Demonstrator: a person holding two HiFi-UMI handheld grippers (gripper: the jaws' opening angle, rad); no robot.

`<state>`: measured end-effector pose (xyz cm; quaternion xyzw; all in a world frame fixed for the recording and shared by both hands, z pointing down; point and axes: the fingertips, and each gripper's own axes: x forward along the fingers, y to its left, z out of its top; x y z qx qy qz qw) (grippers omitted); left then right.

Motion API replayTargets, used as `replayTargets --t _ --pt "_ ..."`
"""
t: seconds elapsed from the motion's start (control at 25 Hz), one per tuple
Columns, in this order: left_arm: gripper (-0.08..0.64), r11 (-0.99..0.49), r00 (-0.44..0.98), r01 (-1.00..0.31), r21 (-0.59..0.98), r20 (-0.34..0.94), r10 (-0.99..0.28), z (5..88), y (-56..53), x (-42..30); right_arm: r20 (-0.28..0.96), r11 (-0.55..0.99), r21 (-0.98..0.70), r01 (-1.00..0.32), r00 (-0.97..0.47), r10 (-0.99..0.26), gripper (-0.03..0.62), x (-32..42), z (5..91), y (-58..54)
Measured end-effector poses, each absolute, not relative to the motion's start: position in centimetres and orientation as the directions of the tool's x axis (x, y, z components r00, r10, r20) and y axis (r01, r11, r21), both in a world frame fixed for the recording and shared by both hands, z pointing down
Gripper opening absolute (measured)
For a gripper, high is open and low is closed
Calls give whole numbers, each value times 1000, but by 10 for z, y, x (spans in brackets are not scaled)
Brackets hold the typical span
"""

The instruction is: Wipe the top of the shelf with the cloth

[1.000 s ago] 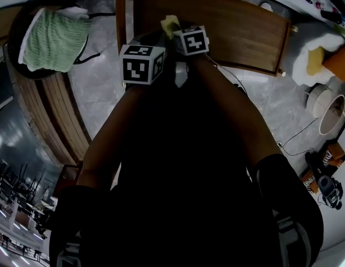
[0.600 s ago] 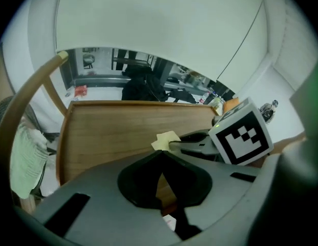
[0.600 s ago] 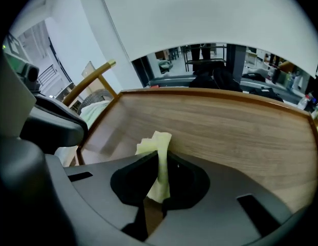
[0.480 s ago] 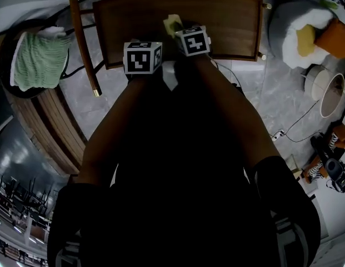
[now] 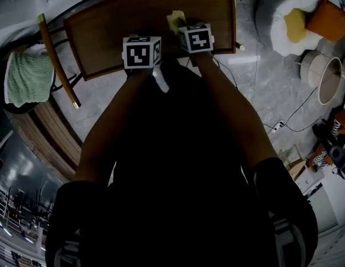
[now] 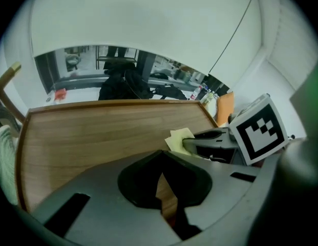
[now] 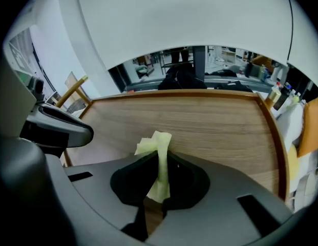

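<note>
The cloth (image 7: 159,158), a small pale-yellow piece, is pinched between the pressed-in jaws of the right gripper (image 7: 157,188). We see it gathered into a narrow strip that stands on edge in the grip, with a crumpled tuft poking out past the jaw tips. Its long axis runs along the jaws, and the free end points away from us towards the far edge of the shelf top (image 5: 116,32), leaning a little to the left. In the head view the cloth (image 5: 174,21) sits over the wood somewhat right of the middle, between the near and far edges. We cannot tell whether it actually touches the surface or hangs just above it. The left gripper (image 6: 163,186) is beside the right one, nearer the near edge. Its jaws are closed together with nothing between them, only bare wood showing through the slit. As for progress, we judge the wiping to be at an early or middle stage. The wood looks the same all over, so nothing shows which parts are already done. The whole left half and both far corners lie well apart from the cloth and, we suppose, remain to be covered.
</note>
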<state>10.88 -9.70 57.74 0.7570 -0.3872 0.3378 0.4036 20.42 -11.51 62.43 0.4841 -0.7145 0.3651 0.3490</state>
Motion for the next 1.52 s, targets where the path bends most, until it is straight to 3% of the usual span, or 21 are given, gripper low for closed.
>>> replayTargets --t 0.6,1.08,1.32,1.52 --pt "12 -470 545 -792 389 798 -257 579 -94 220 884 152 -25 -988 -93 -459 43 332 617 -112" --pt "12 -477 545 -790 385 796 -261 568 -83 202 883 8 198 -980 174 -436 43 382 606 -104" --pt "12 -408 532 -824 393 785 -318 560 -84 144 834 -24 161 -987 148 -531 43 371 577 -116" --pt "12 -331 470 -873 359 799 -374 556 -76 57 834 79 -47 -996 -83 -546 43 250 570 -109"
